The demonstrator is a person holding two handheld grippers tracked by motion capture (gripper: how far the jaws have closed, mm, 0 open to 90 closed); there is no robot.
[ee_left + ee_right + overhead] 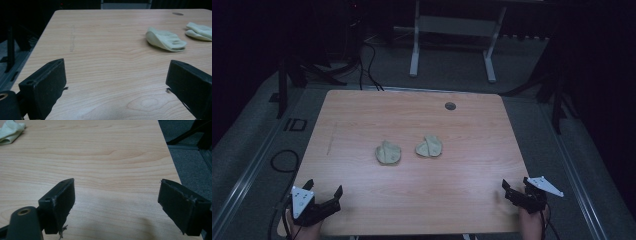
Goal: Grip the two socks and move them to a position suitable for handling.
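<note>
1. Lying near the middle of the table (362,110), two pale socks (388,152) (429,146) were apart and untouched.
2. Left gripper (323,192) and right gripper (515,190) waited at the near edge, jaws spread wide, holding nothing.
3. Work seemed not yet begun.

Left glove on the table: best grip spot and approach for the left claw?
Grip the left glove probably at its raised, rounded cuff end, which in the left gripper view humps up off the table while the finger end lies flat. Come in low from the near-left, where the open left claw already waits. The right glove lies apart, out of the way.
</note>
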